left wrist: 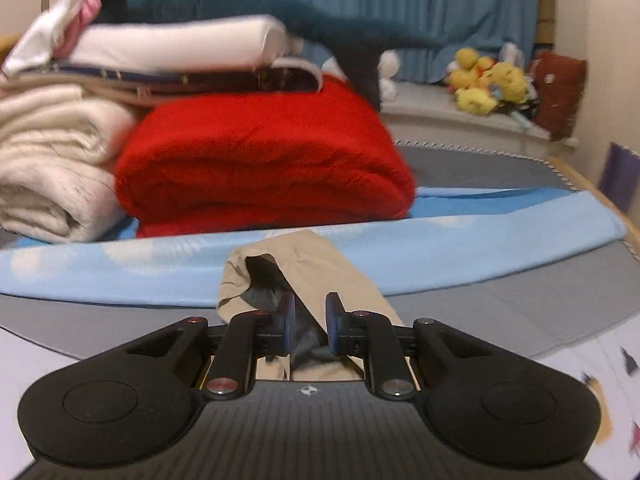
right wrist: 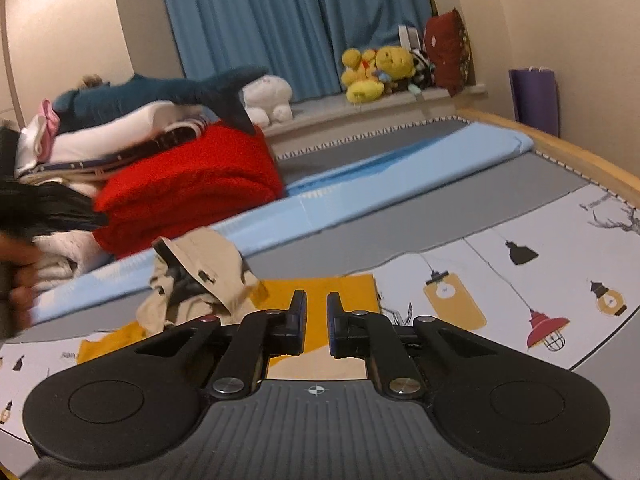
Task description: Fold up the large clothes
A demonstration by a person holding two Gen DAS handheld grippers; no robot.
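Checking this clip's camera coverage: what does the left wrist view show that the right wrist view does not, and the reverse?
Only the left wrist view shows the left gripper, its fingers apart around a fold of the beige garment, without pinching it.

Only the right wrist view shows the right gripper, open and empty above the yellow cloth, the lamp-print sheet, the purple bag and a blurred hand at the left edge.

Both show the beige garment, the red blanket, the light blue sheet, the shark plush and the yellow plush toys.
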